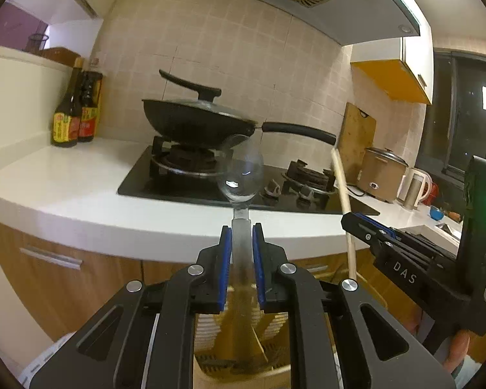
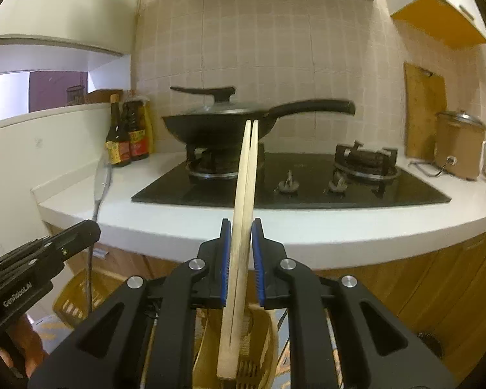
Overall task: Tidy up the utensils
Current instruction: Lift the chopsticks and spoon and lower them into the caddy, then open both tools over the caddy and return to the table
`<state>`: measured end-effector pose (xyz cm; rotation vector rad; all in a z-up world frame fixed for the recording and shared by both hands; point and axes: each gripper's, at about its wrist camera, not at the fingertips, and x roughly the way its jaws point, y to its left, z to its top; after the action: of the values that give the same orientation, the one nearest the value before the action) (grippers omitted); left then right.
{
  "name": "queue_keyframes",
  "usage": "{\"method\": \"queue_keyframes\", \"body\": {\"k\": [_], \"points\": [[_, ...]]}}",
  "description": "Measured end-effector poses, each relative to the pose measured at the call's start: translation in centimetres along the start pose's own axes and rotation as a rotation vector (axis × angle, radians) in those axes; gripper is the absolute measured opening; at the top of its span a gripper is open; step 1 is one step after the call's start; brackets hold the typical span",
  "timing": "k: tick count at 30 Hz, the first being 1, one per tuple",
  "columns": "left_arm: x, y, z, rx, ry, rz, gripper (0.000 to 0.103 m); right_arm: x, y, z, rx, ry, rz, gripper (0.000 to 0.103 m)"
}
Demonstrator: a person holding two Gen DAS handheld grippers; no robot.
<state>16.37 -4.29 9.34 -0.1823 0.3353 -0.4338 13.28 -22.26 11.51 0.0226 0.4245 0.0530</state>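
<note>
My left gripper (image 1: 242,231) is shut on a metal spoon (image 1: 241,175), held upright by its handle, bowl up, above a yellow slotted utensil holder (image 1: 239,343). My right gripper (image 2: 242,227) is shut on a pair of wooden chopsticks (image 2: 246,194), held upright over a yellow utensil holder (image 2: 262,334). In the left wrist view the right gripper (image 1: 366,227) shows at the right with the chopsticks (image 1: 341,188). In the right wrist view the left gripper (image 2: 84,230) shows at the left with the spoon (image 2: 101,178).
A white counter (image 1: 81,201) with a black gas hob (image 2: 307,188) lies ahead. A lidded black wok (image 1: 197,120) sits on the left burner. Sauce bottles (image 1: 76,110) stand at the left. A cutting board (image 2: 424,113), rice cooker (image 2: 458,146) and kettle (image 1: 416,188) stand at the right.
</note>
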Motion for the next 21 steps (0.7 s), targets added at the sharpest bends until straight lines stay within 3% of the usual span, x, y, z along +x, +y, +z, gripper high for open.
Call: {"method": "queue_keyframes", "body": {"k": [4,9,18,21], "points": [[-0.7,0.4,-0.5,-0.02,0.011,-0.014,0.012,-1.1,0.1,-0.8,-0.015,0.012,0.001,0.016],[-2.4,1.1,-1.5,-0.065,0.029,-0.024,0.022,-3.7,-0.4,-1.9,0.015,0.029,0.035,0.022],[-6.4,2.6,-1.9,-0.128,0.041,-0.043,0.024,-9.0,-1.9,-4.3,0.066,0.074,0.087,0.022],[-8.4,2.6,-1.9,-0.116,0.052,-0.047,0.036,-10.9,-2.7,-5.4,0.104,0.109,0.113,0.03]]}}
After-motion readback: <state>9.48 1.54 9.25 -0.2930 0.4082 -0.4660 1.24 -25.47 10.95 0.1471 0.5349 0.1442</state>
